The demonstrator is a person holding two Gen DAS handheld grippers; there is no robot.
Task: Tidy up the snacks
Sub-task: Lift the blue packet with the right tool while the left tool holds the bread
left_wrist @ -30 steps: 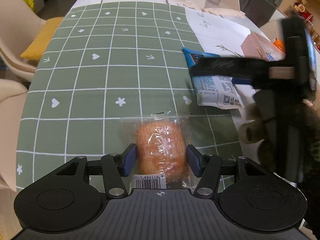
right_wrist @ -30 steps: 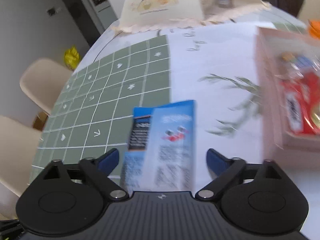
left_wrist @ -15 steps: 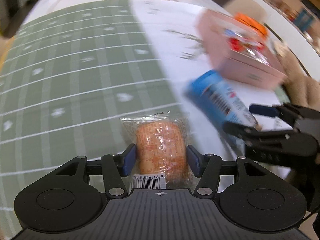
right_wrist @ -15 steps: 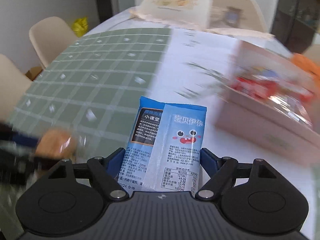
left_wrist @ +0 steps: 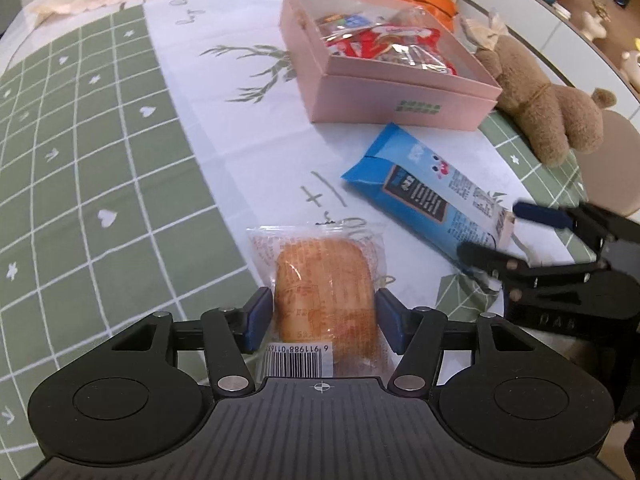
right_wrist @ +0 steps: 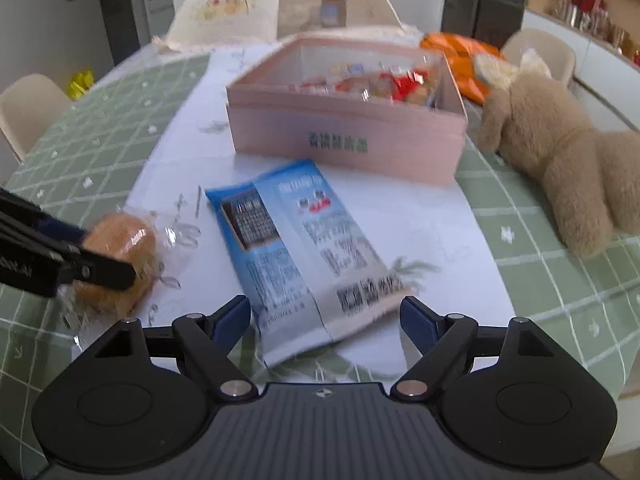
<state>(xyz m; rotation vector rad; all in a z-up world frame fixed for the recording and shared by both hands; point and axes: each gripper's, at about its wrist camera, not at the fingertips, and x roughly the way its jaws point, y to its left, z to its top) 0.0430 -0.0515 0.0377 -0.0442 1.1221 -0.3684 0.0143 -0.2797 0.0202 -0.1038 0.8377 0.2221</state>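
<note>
Round desk (left_wrist: 120, 168) under a green grid cloth with a white runner; pale chairs around. Pink box (left_wrist: 384, 100) holding red snack packs, well ahead. Blue snack packet (right_wrist: 304, 248) between the right hand-held gripper (right_wrist: 325, 316) pads, just widening, gap on both sides. Clear-wrapped orange bun (left_wrist: 326, 292) pinched by the left hand-held gripper (left_wrist: 323, 326).

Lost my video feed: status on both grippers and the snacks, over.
Left gripper clamps wrapped bun. Right gripper jaws just opened further, blue packet between them, unpinched. Pink box ahead, nothing blocking.
</note>
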